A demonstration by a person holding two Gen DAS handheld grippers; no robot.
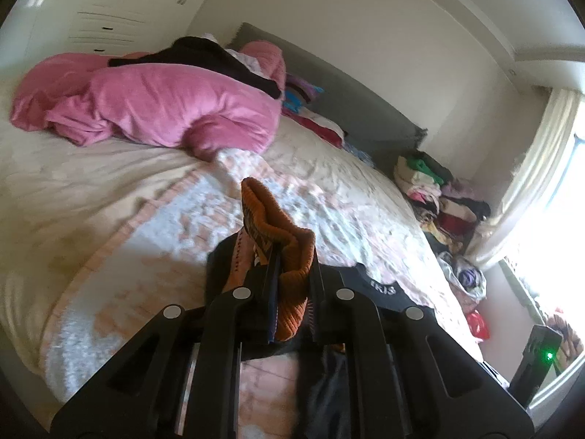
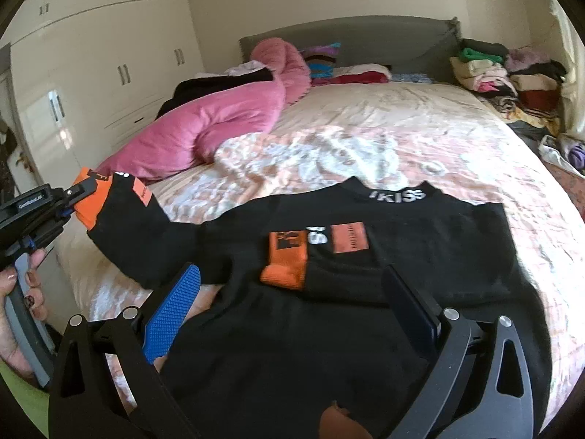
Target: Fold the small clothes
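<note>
A black sweater (image 2: 420, 252) with orange cuffs lies flat on the bed, neck band with white letters away from me. One sleeve lies folded across the chest, its orange cuff (image 2: 287, 265) at the middle. My left gripper (image 1: 292, 256) is shut on the other sleeve's orange cuff (image 1: 289, 252) and holds it up; it shows at the left of the right wrist view (image 2: 78, 192), with that cuff (image 2: 89, 201) raised off the bed. My right gripper (image 2: 292, 292) is open and empty, low over the sweater's lower part, blue pad (image 2: 175, 311) showing.
A pink blanket (image 2: 219, 120) with dark clothes on it lies at the bed's far left. Folded clothes are stacked by the grey headboard (image 2: 365, 36). A pile of clothes (image 2: 504, 77) sits right of the bed. White wardrobes (image 2: 109, 55) stand left.
</note>
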